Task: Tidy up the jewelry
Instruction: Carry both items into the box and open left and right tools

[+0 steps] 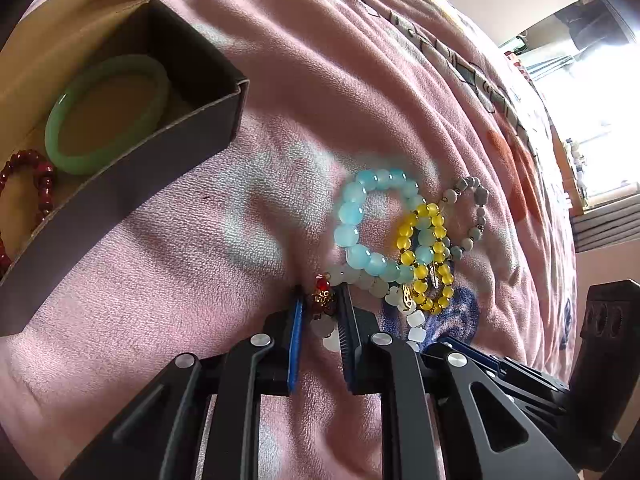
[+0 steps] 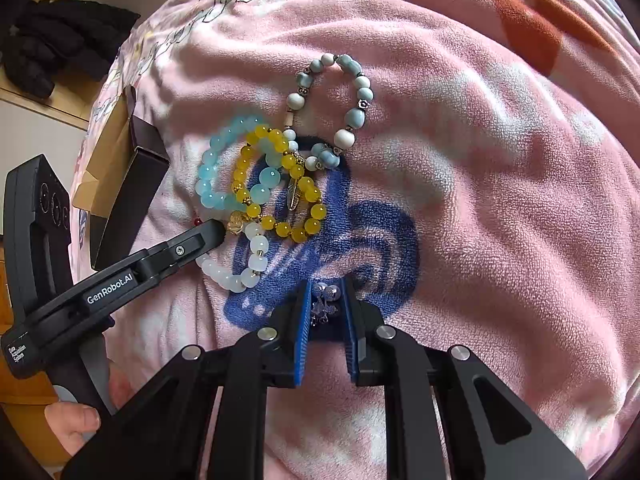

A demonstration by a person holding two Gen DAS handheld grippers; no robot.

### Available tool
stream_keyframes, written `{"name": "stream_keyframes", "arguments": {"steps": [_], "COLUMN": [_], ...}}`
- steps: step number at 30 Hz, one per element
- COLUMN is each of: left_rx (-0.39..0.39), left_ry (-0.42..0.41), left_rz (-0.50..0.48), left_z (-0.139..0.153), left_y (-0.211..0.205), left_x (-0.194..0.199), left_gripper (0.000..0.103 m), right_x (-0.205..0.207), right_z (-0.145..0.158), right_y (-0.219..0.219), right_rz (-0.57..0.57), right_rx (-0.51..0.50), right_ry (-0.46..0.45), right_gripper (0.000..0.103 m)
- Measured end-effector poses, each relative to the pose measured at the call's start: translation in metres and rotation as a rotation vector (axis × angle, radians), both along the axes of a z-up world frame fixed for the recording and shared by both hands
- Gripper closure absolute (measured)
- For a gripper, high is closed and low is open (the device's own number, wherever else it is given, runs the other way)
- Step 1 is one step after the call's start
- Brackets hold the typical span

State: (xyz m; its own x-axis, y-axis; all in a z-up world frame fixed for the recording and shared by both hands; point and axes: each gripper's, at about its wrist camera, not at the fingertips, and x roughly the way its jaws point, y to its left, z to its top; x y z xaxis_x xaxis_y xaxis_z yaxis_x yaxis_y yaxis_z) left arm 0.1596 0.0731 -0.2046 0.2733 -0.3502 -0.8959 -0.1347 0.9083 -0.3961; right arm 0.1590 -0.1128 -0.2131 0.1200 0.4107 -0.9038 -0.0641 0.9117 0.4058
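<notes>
Four bead bracelets [image 2: 276,188] are lying beside the box [image 1: 132,168]; one jade bangle [image 1: 108,116] and one red bead bracelet [image 1: 28,200] are sitting inside it.

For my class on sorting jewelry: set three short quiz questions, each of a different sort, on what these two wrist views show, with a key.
1. True or false: the green bangle lies inside the box.
2. Multiple choice: the left gripper closes on which part of the white bracelet? A) a yellow bead B) its red and gold charm C) a feather pendant
3. Fill in: the yellow bracelet lies partly over the ___ bracelet.

Key: 1 true; 2 B; 3 aqua. Note that the right gripper has a small silvery piece between its fingers.
</notes>
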Motion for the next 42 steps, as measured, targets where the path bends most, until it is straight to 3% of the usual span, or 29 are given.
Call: {"name": "stream_keyframes", "arguments": {"steps": [12, 21, 26, 30, 35, 42], "left_rx": [-0.012, 0.052, 0.252, 0.292, 0.249, 0.211], "left_ry": [-0.107, -0.222, -0.295, -0.314, -0.32, -0.331], "left_rz": [0.038, 0.088, 0.213, 0.301, 0.325, 0.336], "left_z": [0.048, 0.095, 0.129, 0.14, 0.137, 0.131], "left_y": [0.025, 0.035, 0.062, 0.087, 0.101, 0.108], "left_x": [-0.011, -0.022, -0.04, -0.05, -0.05, -0.05], "left_gripper": [0.092, 0.092, 0.092, 0.092, 0.092, 0.092], "right_x": [0.001, 0.006, 0.018, 0.034, 0.053, 0.077], "right_z": [0.012, 0.051, 0.085, 0.109, 0.132, 0.131], "right_y": [-0.013, 0.002, 0.03, 0.069, 0.126, 0.185], "right_rz": [-0.04, -0.01, 0.041, 0.107, 0.208, 0.29], "right_rx": [0.069, 0.112, 0.129, 0.124, 0.09, 0.054], "right_ry": [0.002, -0.063, -0.13, -0.167, -0.215, -0.185], "right_gripper": [0.088, 0.088, 0.088, 0.088, 0.088, 0.088]}}
